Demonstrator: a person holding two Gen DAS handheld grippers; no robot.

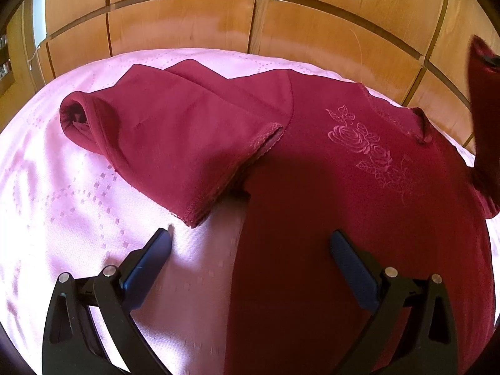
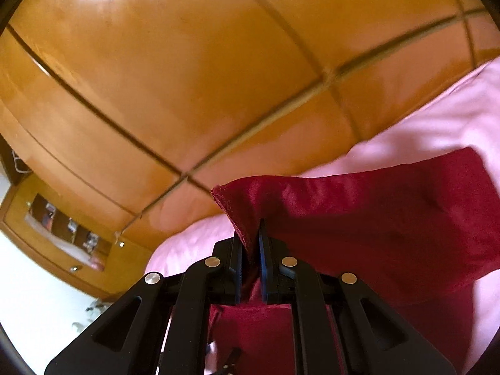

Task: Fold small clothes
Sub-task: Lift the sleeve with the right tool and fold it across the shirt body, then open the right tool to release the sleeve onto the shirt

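A dark red top (image 1: 328, 168) with a pink rose print (image 1: 372, 153) lies on the pink bedspread (image 1: 78, 193). Its left sleeve (image 1: 150, 137) lies spread out to the left, cuff open. My left gripper (image 1: 250, 243) is open and empty, low over the top's left side edge below the sleeve. My right gripper (image 2: 250, 234) is shut on the hem of the other sleeve (image 2: 375, 218) and holds it lifted off the bed. That raised sleeve also shows at the right edge of the left wrist view (image 1: 481, 118).
A wooden wardrobe wall (image 1: 250, 25) with panel grooves stands just behind the bed. A wooden shelf unit (image 2: 68, 234) and pale floor (image 2: 31, 297) show at the left in the right wrist view.
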